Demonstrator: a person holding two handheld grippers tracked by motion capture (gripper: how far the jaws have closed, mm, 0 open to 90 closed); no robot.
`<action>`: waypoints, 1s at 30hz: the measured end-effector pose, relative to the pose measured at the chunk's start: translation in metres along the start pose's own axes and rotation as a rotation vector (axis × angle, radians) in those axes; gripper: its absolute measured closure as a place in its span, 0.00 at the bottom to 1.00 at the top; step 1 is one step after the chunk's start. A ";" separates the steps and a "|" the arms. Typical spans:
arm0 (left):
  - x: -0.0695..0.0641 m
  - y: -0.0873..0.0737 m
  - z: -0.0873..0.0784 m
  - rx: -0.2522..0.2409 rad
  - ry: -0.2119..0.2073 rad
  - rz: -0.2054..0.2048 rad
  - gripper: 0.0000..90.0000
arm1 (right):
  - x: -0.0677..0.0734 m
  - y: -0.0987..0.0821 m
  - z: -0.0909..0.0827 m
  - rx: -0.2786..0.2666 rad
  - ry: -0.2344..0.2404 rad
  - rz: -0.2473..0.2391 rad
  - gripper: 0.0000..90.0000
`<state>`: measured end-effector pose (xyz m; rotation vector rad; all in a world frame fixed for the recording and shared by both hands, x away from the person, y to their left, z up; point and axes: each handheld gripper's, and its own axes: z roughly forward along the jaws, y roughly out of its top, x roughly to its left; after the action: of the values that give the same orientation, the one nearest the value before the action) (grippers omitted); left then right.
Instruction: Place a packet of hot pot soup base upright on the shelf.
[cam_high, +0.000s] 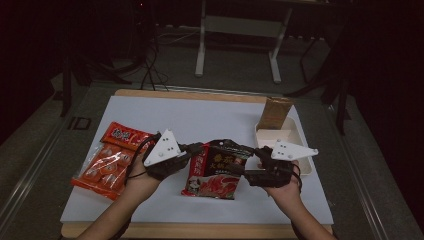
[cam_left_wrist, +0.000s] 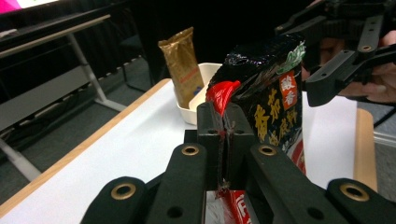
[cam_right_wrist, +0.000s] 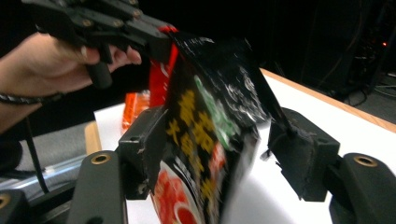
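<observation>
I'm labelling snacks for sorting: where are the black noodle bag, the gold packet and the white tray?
black noodle bag (cam_high: 216, 172), high view, front middle
gold packet (cam_left_wrist: 183, 65), left gripper view, mid-face
white tray (cam_high: 292, 134), high view, rim

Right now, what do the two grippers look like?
Both are black, jointed linkages with brass-coloured rivets. The left gripper and right gripper each carry a pale three-cornered plate with small holes on top. A dark cord loops round the left wrist.
</observation>
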<state>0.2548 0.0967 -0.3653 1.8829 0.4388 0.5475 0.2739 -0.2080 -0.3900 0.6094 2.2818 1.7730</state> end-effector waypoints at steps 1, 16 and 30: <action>-0.001 0.001 0.000 -0.001 0.005 0.004 0.99 | 0.000 0.001 0.000 -0.004 -0.001 -0.001 0.53; 0.005 -0.003 0.001 -0.002 -0.053 -0.037 0.98 | -0.006 0.009 -0.004 0.033 0.007 -0.033 0.87; 0.016 -0.004 -0.001 -0.094 -0.125 -0.123 0.74 | -0.005 0.019 -0.011 0.008 -0.005 -0.035 0.87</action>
<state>0.2667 0.1076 -0.3661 1.7754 0.4356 0.3604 0.2779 -0.2159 -0.3696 0.5710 2.2828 1.7448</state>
